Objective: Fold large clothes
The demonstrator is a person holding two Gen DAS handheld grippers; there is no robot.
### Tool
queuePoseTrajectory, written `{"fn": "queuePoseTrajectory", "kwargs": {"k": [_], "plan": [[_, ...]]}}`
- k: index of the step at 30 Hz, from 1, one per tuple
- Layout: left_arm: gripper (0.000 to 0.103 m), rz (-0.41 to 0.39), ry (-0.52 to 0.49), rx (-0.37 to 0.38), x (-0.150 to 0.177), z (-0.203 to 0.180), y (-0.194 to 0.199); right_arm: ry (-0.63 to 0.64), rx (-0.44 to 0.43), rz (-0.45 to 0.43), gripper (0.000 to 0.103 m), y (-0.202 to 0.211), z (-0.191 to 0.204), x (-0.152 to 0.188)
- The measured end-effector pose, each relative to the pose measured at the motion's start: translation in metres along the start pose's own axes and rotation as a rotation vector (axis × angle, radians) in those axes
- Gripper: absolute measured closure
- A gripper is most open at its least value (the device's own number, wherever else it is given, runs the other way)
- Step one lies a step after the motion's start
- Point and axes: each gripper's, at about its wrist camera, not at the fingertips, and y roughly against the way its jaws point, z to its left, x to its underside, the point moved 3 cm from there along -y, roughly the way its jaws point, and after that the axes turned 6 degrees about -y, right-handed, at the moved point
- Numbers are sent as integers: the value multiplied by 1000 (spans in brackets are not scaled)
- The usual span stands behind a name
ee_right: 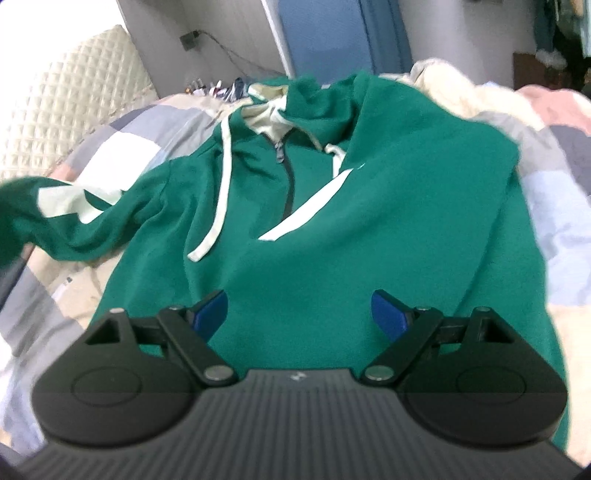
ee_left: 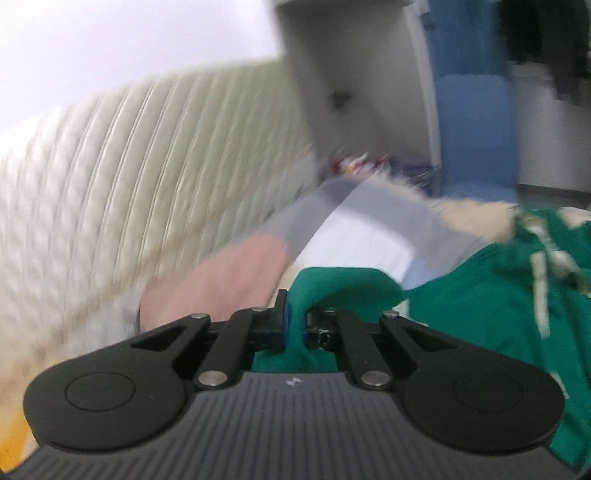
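A green zip hoodie (ee_right: 332, 221) with white drawstrings and white stripes lies face up on a patchwork bed. Its right side is folded over the chest. Its left sleeve (ee_right: 74, 218) stretches out to the left. My left gripper (ee_left: 295, 325) is shut on a bunch of the green hoodie fabric (ee_left: 332, 288) and holds it up; that view is blurred. My right gripper (ee_right: 299, 314) is open and empty, hovering over the lower body of the hoodie.
The patchwork bedcover (ee_right: 576, 206) in grey, white, pink and blue lies under the hoodie. A cream quilted headboard (ee_right: 66, 107) stands at the left. A fluffy cream blanket (ee_right: 454, 88) lies behind the hoodie. A blue door (ee_right: 332, 33) is at the back.
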Motion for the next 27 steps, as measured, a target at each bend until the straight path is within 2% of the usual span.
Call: {"fn": "queuePoseTrajectory", "kwargs": {"k": [4, 8, 11, 15, 20, 25, 26, 27], "plan": [[96, -93, -167, 49, -46, -51, 56, -15, 8, -36, 17, 14, -10, -3], [96, -163, -292, 150, -65, -123, 106, -67, -15, -69, 17, 33, -25, -2], [96, -187, -356, 247, -61, -184, 134, -109, -25, -83, 17, 47, -40, 1], [96, -156, -418, 382, -30, -271, 161, -147, -38, -110, 17, 60, -55, 0], [96, -73, -360, 540, 24, -336, 157, -190, -32, -136, 17, 69, -73, -3], [94, 5, -254, 633, 55, -357, 140, -220, -41, -126, 17, 66, -85, -1], [91, 17, -235, 640, 59, -356, 134, -219, -41, -125, 17, 64, -85, -1], [80, 39, -218, 654, 62, -355, 131, -220, -41, -122, 17, 63, -85, -1]]}}
